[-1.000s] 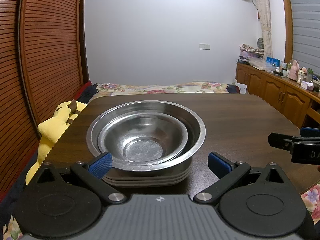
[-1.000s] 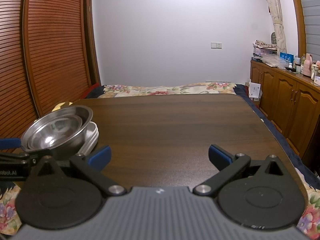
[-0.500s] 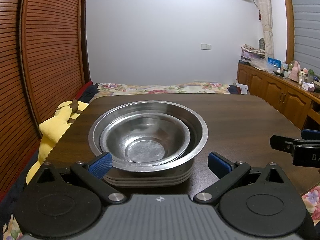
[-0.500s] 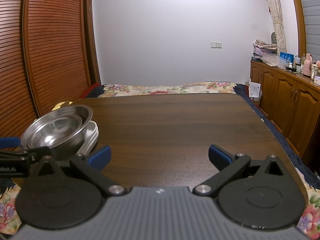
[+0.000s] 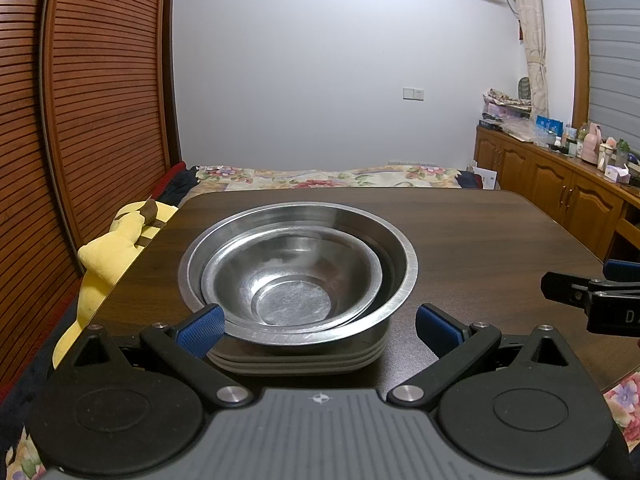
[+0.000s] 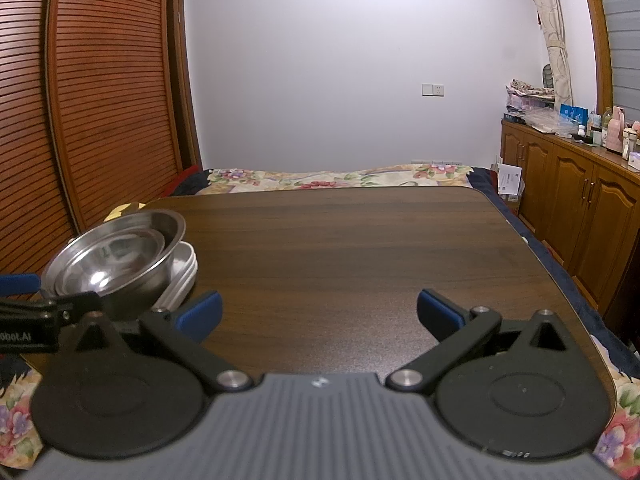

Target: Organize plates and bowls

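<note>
On the tabletop (image 6: 340, 248), two nested steel bowls (image 5: 298, 272) sit atop stacked plates (image 5: 300, 360); my left gripper (image 5: 318, 322) and right gripper (image 6: 318, 312) both gape, holding nothing.

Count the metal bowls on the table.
2. The large steel bowl sits on the stack of plates at the table's left side; the small steel bowl is nested inside it. More could hide beneath.
</note>
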Demonstrator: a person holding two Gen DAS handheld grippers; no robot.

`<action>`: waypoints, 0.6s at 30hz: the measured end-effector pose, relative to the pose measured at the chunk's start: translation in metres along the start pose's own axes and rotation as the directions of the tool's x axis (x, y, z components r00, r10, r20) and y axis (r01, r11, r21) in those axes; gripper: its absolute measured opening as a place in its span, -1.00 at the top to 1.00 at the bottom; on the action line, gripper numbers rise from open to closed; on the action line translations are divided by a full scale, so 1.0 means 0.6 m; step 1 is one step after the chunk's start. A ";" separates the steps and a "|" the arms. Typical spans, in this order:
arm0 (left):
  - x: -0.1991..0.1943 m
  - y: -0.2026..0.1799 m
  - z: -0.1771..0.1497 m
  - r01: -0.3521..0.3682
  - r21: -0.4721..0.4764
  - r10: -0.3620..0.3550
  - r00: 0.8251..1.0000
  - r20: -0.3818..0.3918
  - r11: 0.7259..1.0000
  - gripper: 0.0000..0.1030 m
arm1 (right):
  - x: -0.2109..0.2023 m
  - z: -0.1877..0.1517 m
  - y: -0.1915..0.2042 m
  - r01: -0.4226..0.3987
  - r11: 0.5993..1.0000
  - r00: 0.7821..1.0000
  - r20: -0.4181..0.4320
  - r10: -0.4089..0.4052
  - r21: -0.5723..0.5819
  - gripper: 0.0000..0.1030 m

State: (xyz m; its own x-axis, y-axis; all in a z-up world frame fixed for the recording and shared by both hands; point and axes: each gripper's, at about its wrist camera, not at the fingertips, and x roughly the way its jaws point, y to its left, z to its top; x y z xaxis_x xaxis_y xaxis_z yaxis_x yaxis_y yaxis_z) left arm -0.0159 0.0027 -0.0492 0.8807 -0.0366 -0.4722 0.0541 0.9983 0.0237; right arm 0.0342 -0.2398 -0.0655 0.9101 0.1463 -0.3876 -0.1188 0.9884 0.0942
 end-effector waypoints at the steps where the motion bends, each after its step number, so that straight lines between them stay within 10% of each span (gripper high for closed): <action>1: 0.000 0.000 0.000 0.000 0.000 0.000 1.000 0.000 1.000 -1.00 | 0.000 0.000 0.000 0.000 1.000 1.000 0.000 0.000 0.000 -1.00; 18: 0.000 -0.001 0.000 0.000 0.000 0.000 1.000 0.000 1.000 -1.00 | 0.001 -0.003 0.003 0.000 1.000 1.000 0.002 0.000 -0.001 -1.00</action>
State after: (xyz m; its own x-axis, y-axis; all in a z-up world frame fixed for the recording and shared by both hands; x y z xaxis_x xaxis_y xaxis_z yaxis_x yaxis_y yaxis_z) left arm -0.0159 0.0024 -0.0491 0.8808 -0.0365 -0.4721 0.0540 0.9983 0.0236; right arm 0.0337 -0.2378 -0.0670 0.9111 0.1463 -0.3855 -0.1191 0.9885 0.0937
